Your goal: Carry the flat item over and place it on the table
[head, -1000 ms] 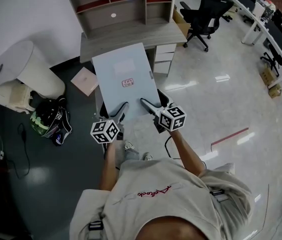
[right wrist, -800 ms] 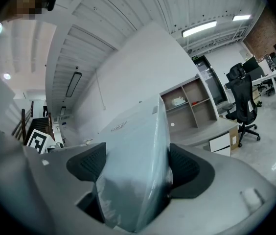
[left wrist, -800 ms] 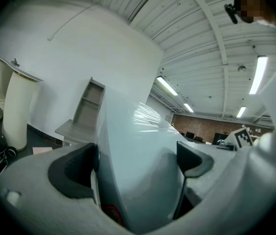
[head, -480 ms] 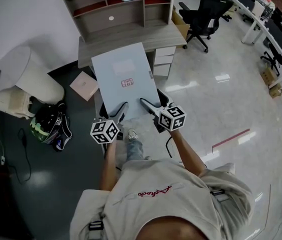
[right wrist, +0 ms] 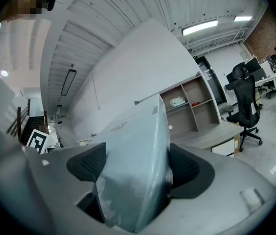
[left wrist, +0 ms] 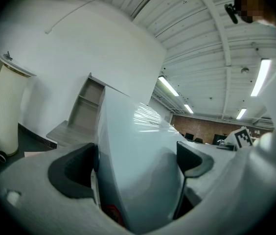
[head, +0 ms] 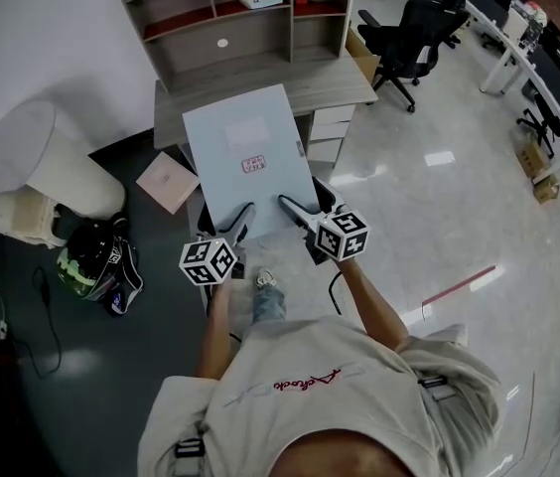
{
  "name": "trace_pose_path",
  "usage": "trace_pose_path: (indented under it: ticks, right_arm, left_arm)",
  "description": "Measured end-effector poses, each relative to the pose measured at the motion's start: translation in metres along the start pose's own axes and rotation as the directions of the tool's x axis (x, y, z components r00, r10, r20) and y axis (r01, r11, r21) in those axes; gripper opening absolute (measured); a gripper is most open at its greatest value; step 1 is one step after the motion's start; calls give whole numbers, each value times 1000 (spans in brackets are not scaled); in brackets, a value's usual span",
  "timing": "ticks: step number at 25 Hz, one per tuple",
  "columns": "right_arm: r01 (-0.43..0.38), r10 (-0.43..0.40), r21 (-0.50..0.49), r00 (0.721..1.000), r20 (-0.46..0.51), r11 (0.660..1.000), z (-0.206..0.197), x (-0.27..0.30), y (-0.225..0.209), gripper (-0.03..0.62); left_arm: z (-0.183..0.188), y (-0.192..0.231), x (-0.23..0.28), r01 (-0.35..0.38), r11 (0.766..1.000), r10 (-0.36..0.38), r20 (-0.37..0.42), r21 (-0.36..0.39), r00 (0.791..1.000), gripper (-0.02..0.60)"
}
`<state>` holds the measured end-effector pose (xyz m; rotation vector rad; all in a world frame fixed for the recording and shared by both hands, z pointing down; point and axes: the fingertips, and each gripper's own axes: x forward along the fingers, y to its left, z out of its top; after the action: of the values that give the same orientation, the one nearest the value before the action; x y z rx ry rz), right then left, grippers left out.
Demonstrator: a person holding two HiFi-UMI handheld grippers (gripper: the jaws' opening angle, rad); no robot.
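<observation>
Folder (head: 245,162) is up in the air, pale blue and flat, gripped along its near edge. The left gripper (head: 241,217) is clamped on the near-left part and the right gripper (head: 292,209) on the near-right, and both gripper views show the jaws pressed onto the sheet. From the head view each lower jaw is hidden under the folder. There's a red label on top, its print too small to read. Beyond the grippers, the folder's far end covers part of the desk (head: 330,78). A chair (head: 414,28) stands off past the right gripper.
</observation>
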<state>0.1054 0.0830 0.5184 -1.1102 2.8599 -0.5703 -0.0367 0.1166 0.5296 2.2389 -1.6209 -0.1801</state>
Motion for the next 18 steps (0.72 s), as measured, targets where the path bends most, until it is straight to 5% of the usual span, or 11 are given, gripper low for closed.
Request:
trace_pose_path:
  ticks: [18]
  right_arm:
    - [48,-48,-12,999,8,999,54,171,-51,405]
  left_arm:
    - [76,120,130,49,999,-49,-9,-17,999,532]
